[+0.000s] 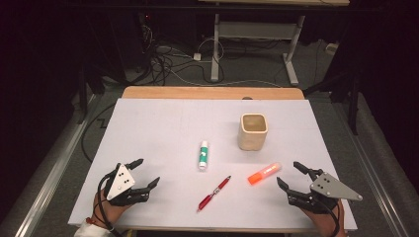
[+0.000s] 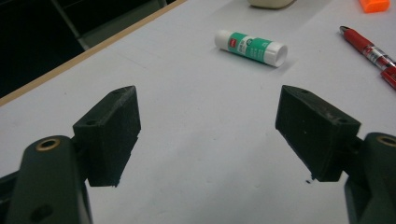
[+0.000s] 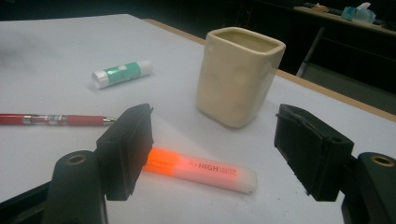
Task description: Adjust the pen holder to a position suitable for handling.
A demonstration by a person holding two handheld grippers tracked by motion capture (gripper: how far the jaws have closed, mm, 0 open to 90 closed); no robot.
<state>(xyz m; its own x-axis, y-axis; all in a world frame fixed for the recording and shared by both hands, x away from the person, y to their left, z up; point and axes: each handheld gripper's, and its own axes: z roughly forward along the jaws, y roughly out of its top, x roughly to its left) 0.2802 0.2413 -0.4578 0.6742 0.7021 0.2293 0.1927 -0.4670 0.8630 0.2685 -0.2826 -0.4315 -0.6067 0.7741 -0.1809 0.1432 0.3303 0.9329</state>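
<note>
Highlighter [image 1: 264, 173]: lies near the cup [image 1: 253, 131], on the side toward the person
Left gripper [image 1: 147, 174]: jaws apart, empty
Right gripper [image 1: 290, 174]: jaws apart, empty

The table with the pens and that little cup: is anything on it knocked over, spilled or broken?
Nothing stands out. The cream square ceramic cup stands upright. The green-and-white glue stick, red ballpoint pen and orange highlighter lie flat and apart on the white table, capped and intact. No spill shows. Both grippers, left and right, rest open.
</note>
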